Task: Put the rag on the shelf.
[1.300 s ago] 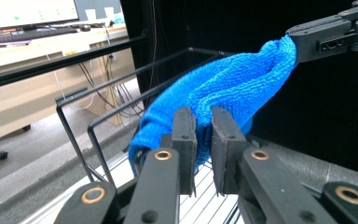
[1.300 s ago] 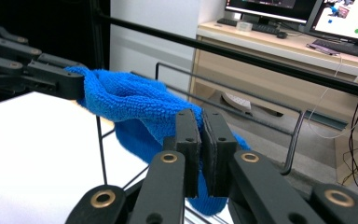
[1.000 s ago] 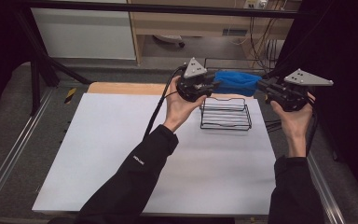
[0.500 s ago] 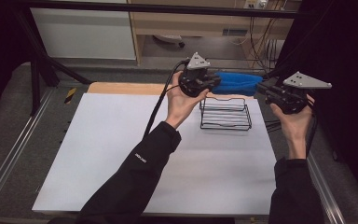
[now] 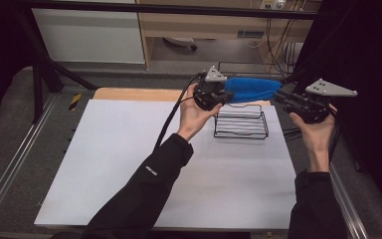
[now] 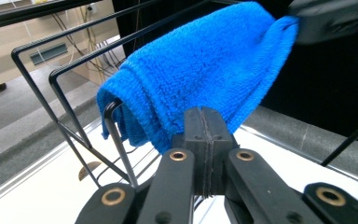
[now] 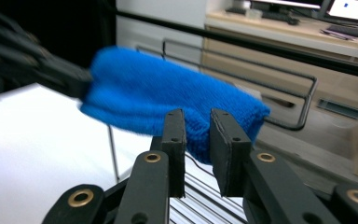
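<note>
Above the far end of the white table [image 5: 129,164], in the high view, a blue cloth [image 5: 251,89] spans between the left gripper [image 5: 222,93] and the right gripper [image 5: 287,98], over the black wire rack [image 5: 241,124].

Left gripper view: the jaws have just closed and meet pad to pad, pinching a lower edge of the cloth [image 6: 205,74] draped by the rack wires [image 6: 60,98].

Right gripper view: the jaws have just been opening and stand narrowly apart, with the cloth end [image 7: 177,100] behind the gap.

Your blue cloth [image 6: 200,70] is fuzzy looped terry, matt. The rack [image 5: 241,124] is thin black wire, slightly glossy. Your worktop [image 5: 129,164] is smooth matt white sheet, bare wood at its far edge. Jaws are matt black plastic, brass rivets.
</note>
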Demonstrator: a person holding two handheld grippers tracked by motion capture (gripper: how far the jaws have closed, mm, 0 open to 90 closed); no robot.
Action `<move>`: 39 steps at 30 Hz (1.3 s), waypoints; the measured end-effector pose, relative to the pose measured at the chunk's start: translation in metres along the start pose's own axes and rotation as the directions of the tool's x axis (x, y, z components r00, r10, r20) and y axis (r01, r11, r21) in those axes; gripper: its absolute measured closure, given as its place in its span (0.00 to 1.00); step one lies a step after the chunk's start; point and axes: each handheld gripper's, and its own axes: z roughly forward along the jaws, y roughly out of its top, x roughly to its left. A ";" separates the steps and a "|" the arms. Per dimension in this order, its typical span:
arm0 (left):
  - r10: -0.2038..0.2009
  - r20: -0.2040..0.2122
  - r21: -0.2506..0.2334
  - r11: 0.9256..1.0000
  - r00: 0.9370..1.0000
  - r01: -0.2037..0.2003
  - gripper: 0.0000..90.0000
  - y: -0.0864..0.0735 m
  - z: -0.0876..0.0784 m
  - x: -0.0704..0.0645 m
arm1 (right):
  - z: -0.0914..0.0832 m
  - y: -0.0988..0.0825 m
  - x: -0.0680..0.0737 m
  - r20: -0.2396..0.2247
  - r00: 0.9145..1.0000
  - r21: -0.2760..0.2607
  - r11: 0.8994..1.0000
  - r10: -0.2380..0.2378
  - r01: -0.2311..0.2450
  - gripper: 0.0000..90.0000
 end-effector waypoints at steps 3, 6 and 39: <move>0.000 -0.005 0.008 1.000 1.000 0.000 1.00 -0.003 0.002 0.001 | -0.003 0.005 0.001 -0.010 1.000 -0.026 0.999 0.024 -0.024 0.79; 0.006 -0.011 0.022 1.000 1.000 -0.005 1.00 -0.006 0.004 0.001 | -0.001 0.010 0.003 -0.007 1.000 -0.040 0.999 0.025 -0.025 0.78; 0.009 -0.004 0.038 0.999 1.000 -0.008 0.74 -0.027 -0.022 -0.001 | 0.005 -0.015 0.019 0.041 0.997 0.046 0.996 0.069 -0.071 0.76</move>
